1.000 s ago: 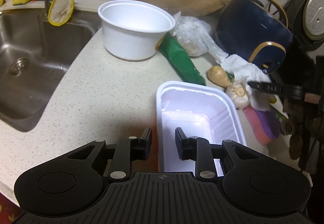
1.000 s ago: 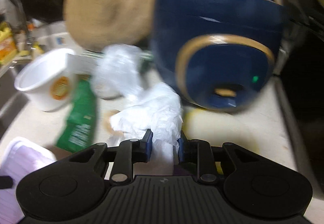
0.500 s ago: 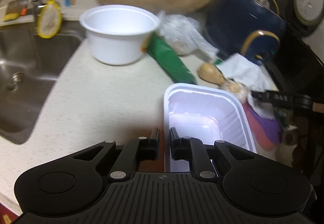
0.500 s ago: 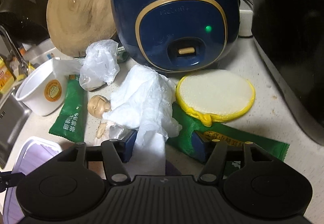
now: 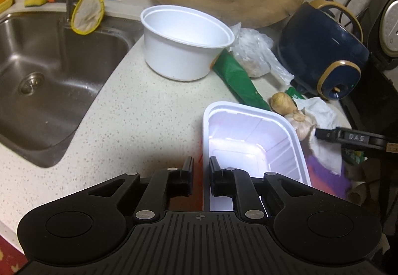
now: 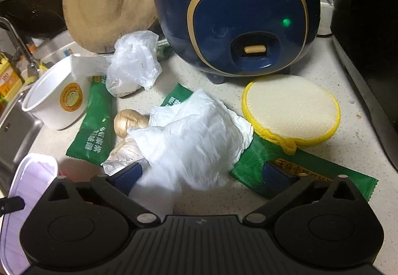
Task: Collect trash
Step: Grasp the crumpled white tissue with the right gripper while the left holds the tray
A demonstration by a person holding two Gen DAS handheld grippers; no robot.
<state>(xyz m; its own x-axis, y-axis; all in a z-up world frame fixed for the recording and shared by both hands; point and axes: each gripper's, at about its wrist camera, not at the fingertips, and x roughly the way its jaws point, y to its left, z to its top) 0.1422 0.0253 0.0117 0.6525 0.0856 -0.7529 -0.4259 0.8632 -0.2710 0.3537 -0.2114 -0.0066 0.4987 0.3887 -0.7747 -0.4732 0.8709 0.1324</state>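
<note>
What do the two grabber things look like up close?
Each hand-held gripper is matte black plastic: a ribbed base plate with a tiny round crosshair mark, two rounded lobes with circle dents, and silver pivot pins. The left hand-held gripper has black finger pads. The right hand-held gripper has dark blue pads. No cables or sleeves show.

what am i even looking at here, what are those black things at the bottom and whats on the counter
Those black shapes are two hand-held grippers, each carrying a camera that looks along its fingers. In the left view, the left gripper pinches the wall of a white tray beside a sink. In the right view, the right gripper is wide open around a crumpled tissue, holding nothing. Around it lie green wrappers, a white bowl, a plastic bag, garlic, a yellow scrubber and a blue cooker.
</note>
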